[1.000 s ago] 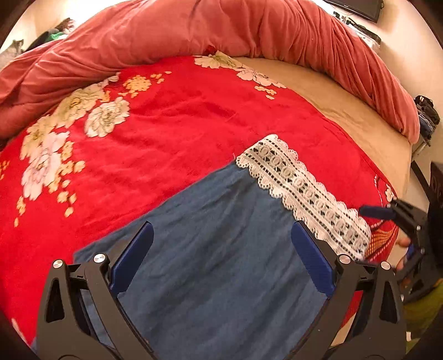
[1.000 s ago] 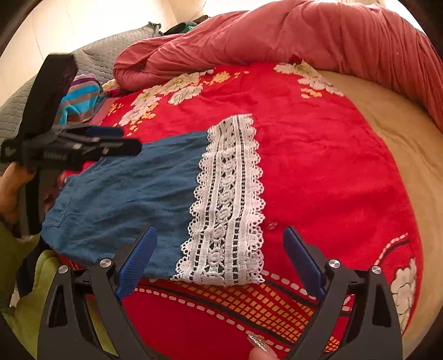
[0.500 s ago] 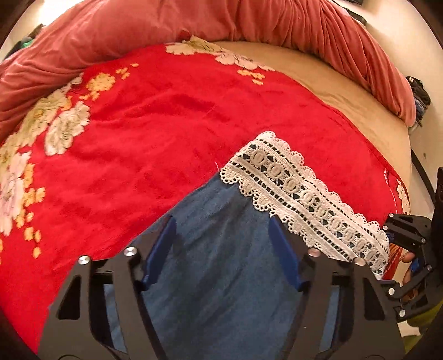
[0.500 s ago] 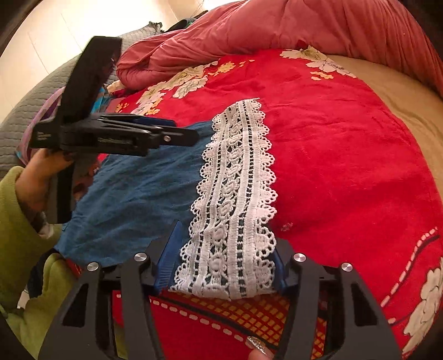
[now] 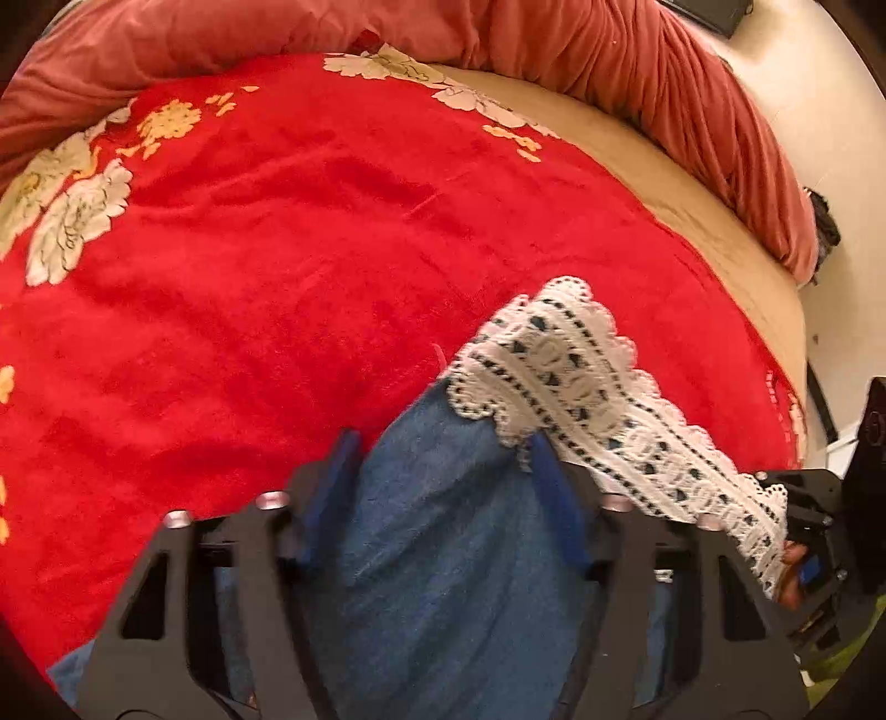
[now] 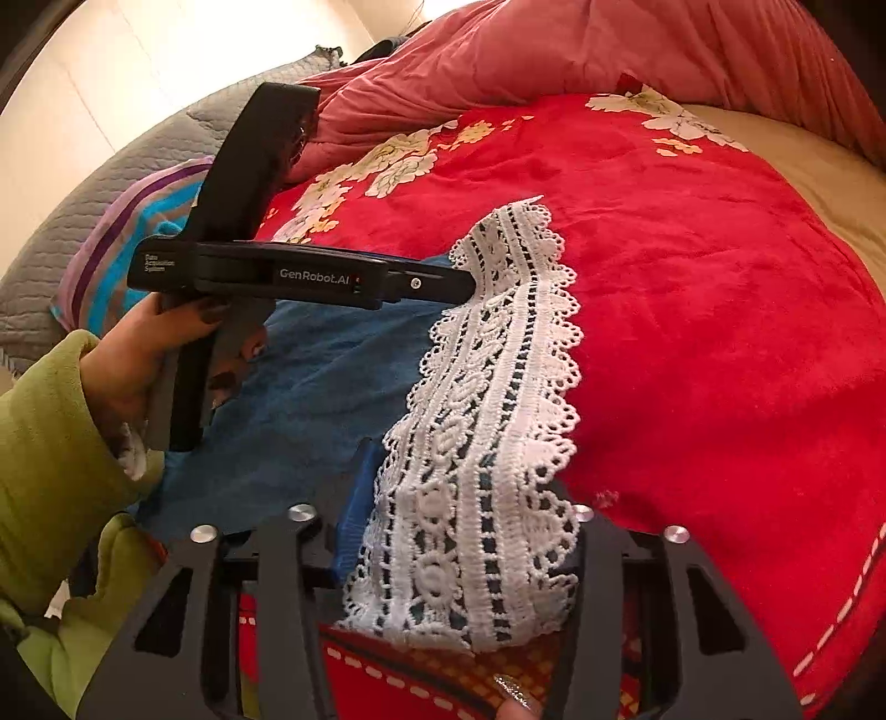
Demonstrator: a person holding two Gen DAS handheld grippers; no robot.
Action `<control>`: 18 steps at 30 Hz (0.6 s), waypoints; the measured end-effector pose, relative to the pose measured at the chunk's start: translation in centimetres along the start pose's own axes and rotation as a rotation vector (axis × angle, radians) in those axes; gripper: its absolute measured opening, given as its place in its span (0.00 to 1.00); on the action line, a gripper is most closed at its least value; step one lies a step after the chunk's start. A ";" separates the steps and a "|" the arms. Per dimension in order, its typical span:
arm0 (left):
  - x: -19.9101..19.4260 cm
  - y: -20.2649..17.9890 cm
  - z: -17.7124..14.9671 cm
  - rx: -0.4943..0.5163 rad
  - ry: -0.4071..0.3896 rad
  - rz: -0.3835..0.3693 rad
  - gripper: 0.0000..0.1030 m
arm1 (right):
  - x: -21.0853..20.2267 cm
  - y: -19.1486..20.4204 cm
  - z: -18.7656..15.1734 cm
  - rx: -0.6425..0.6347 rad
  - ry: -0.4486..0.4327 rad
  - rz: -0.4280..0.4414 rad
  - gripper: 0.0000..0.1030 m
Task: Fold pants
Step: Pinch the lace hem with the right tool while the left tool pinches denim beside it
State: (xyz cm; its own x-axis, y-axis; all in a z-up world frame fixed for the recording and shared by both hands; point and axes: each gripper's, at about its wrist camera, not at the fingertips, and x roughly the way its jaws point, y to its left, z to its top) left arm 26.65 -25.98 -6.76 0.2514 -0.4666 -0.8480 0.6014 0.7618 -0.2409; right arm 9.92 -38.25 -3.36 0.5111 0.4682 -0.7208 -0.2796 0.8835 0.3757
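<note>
The blue denim-like pants with a white crochet lace hem band (image 6: 487, 421) lie flat on a red plush blanket printed with cream flowers (image 5: 277, 266), the lace end pointing toward twelve o'clock in the right wrist view and the blue cloth (image 5: 443, 581) running back toward the person at about seven o'clock. Both tools straddle the hem end, probably so that the two corners can be lifted together and carried over for a fold. The left gripper (image 5: 443, 459) has blue cloth bunched up between its blue pads, just at the seam where lace meets denim; its jaws are closing and the fabric already bulges between them, so the pinch looks made or nearly made. The right gripper (image 6: 465, 526) is also closing, with the lace band gathered and puckered between its jaws at the near edge of the hem; the pads appear to press the lace from both sides. In the right wrist view the other tool reaches in from nine o'clock, gripped by a hand (image 6: 160, 354) in a yellow-green sleeve (image 6: 50, 443). Beyond the blanket, at twelve o'clock, a rumpled salmon-pink quilt (image 5: 609, 50) is heaped along the bed's far side, with a tan sheet (image 5: 692, 221) bare at two o'clock.
</note>
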 end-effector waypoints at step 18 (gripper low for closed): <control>-8.1 2.4 -1.9 -0.111 -0.193 -0.087 0.04 | -2.2 8.2 2.9 -0.181 -0.035 0.099 0.22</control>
State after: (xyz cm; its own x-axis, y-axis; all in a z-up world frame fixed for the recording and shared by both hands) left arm 24.64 -19.50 -1.37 0.3490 -0.6020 -0.7182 0.5429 0.7546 -0.3686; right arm 8.83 -31.97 2.96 0.5010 0.5558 -0.6634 -0.4696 0.8184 0.3311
